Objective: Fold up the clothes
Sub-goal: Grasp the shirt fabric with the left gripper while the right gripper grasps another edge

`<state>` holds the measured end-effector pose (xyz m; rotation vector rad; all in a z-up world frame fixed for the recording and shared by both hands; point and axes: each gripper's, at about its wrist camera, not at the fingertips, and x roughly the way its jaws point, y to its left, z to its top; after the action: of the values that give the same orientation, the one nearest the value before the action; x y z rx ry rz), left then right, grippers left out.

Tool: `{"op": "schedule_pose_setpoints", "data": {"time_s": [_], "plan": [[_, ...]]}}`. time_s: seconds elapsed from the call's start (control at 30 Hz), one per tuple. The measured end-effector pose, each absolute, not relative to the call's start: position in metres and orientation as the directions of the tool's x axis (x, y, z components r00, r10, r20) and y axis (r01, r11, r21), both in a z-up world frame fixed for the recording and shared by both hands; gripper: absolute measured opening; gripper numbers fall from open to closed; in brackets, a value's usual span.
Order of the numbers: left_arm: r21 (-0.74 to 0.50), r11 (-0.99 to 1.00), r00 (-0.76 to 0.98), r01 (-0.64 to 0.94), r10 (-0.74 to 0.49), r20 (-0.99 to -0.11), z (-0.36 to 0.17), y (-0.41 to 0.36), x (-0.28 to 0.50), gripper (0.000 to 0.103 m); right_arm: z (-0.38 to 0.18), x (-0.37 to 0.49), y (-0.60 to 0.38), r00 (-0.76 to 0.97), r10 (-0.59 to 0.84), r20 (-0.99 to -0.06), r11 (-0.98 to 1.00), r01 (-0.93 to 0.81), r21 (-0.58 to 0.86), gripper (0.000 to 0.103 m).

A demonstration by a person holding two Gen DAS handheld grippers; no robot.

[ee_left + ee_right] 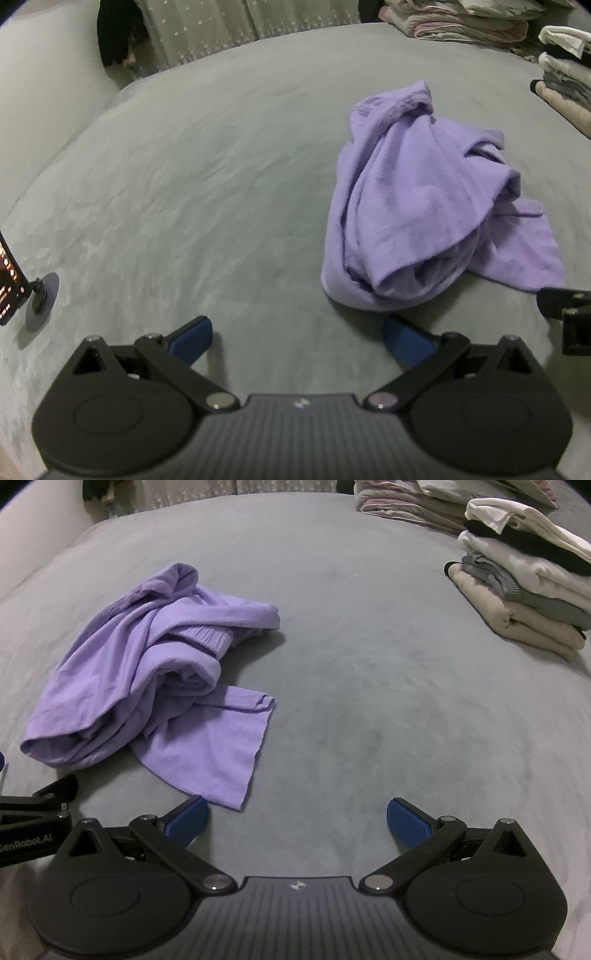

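The right frame edge cuts off my stack of folded cream, grey and black clothes [532,590]; the crumpled purple garment's [424,206] inner folds stay hidden.

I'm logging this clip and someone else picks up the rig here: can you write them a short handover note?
Left gripper: open, holding nothing, low over the grey bed cover, just short of the near edge of the purple top.
Right gripper: open, holding nothing; its left finger sits by the flat corner of the purple top.
The purple top lies crumpled in a heap in the middle of the bed. A stack of folded clothes sits to the far right.
Done: the stack is folded.
Left: spread the purple top flat, fold it, then probably add it to the stack.
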<state>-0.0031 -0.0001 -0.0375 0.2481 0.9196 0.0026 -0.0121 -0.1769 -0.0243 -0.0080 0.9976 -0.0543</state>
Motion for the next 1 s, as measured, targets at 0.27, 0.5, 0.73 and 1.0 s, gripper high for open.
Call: {"op": "schedule_pose_setpoints", "data": {"time_s": [0.27, 0.5, 0.73, 1.0], "plan": [[0.159, 0.972, 0.585, 0.175, 0.027, -0.81, -0.039, 0.013, -0.004, 0.103, -0.021, -0.006, -0.177, 0.531, -0.02, -0.847, 0.999, -0.03, -0.042, 0.103], [-0.015, 0.962, 0.557, 0.273, -0.171, -0.813, -0.009, 0.029, -0.005, 0.103, 0.003, 0.011, -0.173, 0.508, 0.029, -0.861, 0.996, -0.089, -0.02, 0.103], [-0.103, 0.96, 0.671, 0.261, -0.257, -0.696, 0.008, 0.045, 0.007, 0.103, 0.011, 0.03, -0.176, 0.574, 0.089, -0.814, 0.995, -0.083, 0.05, 0.102], [0.006, 0.973, 0.72, 0.233, -0.168, -0.673, -0.001, 0.008, 0.035, 0.084, 0.008, 0.044, -0.182, 0.57, 0.183, -0.801, 0.982, -0.067, 0.177, 0.083]]}}
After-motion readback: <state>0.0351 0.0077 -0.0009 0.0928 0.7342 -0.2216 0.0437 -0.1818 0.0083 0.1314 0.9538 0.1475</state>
